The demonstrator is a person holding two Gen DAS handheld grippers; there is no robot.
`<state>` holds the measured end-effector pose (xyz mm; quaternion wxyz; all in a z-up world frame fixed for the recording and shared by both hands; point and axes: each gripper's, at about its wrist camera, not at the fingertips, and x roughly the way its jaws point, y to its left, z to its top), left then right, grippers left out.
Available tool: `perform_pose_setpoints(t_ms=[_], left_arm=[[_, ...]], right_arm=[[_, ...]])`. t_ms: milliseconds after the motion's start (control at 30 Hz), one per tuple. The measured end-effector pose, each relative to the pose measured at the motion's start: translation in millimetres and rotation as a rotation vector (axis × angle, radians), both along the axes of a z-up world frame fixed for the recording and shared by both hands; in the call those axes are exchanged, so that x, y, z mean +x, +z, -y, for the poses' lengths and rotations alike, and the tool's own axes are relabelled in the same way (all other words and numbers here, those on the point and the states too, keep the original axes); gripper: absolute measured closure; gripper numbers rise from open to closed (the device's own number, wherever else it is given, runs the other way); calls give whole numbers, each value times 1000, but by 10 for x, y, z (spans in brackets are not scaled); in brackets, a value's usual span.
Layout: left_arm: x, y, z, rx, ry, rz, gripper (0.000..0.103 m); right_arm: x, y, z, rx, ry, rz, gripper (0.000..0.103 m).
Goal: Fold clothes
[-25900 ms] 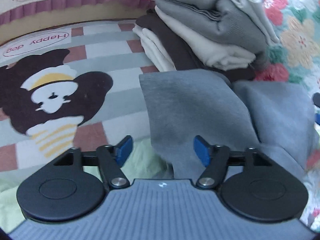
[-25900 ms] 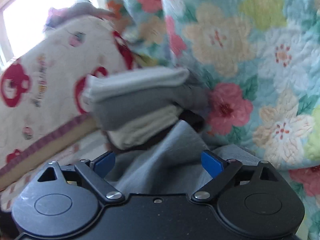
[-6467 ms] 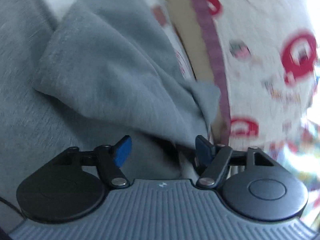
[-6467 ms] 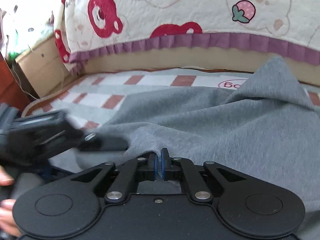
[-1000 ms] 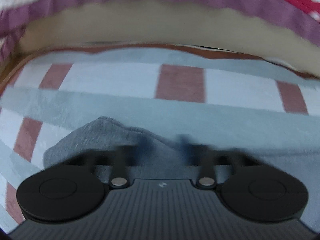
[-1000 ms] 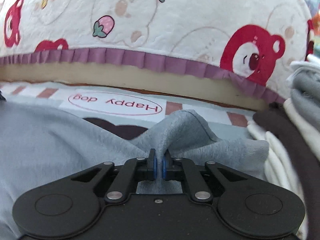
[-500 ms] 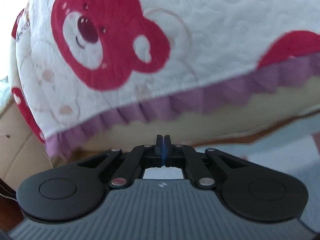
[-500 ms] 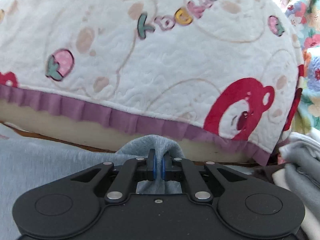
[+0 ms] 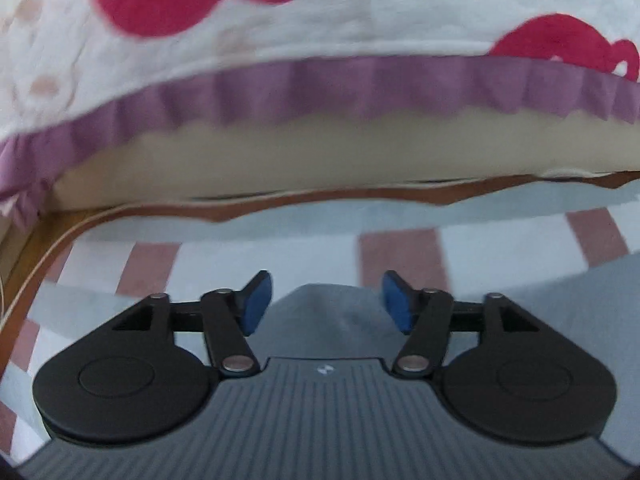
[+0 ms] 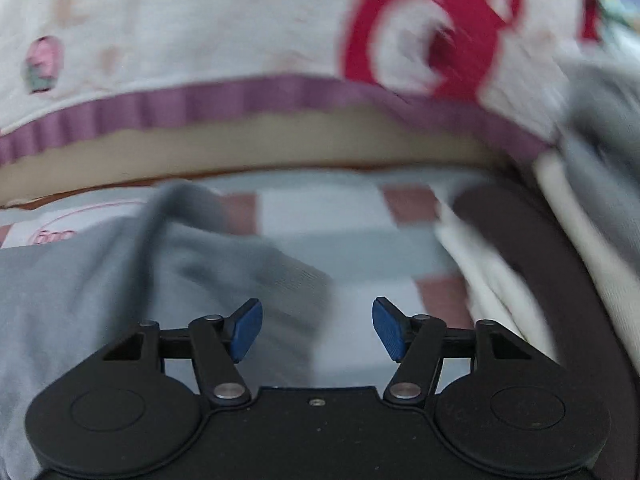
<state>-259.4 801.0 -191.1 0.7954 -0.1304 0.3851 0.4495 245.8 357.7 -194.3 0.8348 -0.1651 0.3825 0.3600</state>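
Very little can be read. In the right wrist view, a white oval label [image 10: 52,232] with a pink outline sits on the checked blanket [image 10: 320,208], half covered by the grey garment [image 10: 80,288]; only a few blurred pink letters show, not legible. In the left wrist view, a small white logo mark [image 9: 322,369] sits on the left hand-held gripper [image 9: 324,306] body, with no words.

Garment [image 10: 100,280] on the mat [image 10: 340,216], clothes stack [image 10: 560,240] right, quilt [image 10: 200,20] behind.
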Motion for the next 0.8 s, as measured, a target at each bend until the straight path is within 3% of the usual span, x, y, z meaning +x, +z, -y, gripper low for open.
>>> perform_pose_setpoints(t_ms=[167, 300, 433, 533, 633, 667, 733, 800], left_arm=[[-549, 16, -121, -52, -26, 14, 31], [-880, 44, -107, -74, 27, 38, 24], [-1060, -98, -149, -200, 56, 181, 21], [-999, -248, -75, -221, 70, 223, 21], [-855, -366, -24, -220, 53, 182, 19], [-797, -399, -3, -210, 44, 158, 13], [-645, -462, 48, -156, 19, 89, 10], [-527, -434, 63, -148, -8, 86, 42]], right_arm=[[166, -142, 258, 89, -93, -141, 37], [229, -196, 333, 273, -175, -282, 37], [224, -257, 217, 350, -168, -410, 37], [177, -260, 133, 365, -156, -438, 37], [135, -238, 75, 334, -141, -440, 37], [119, -242, 78, 328, -134, -441, 37], [98, -262, 67, 307, -111, -453, 37], [55, -278, 60, 282, -95, -428, 37]])
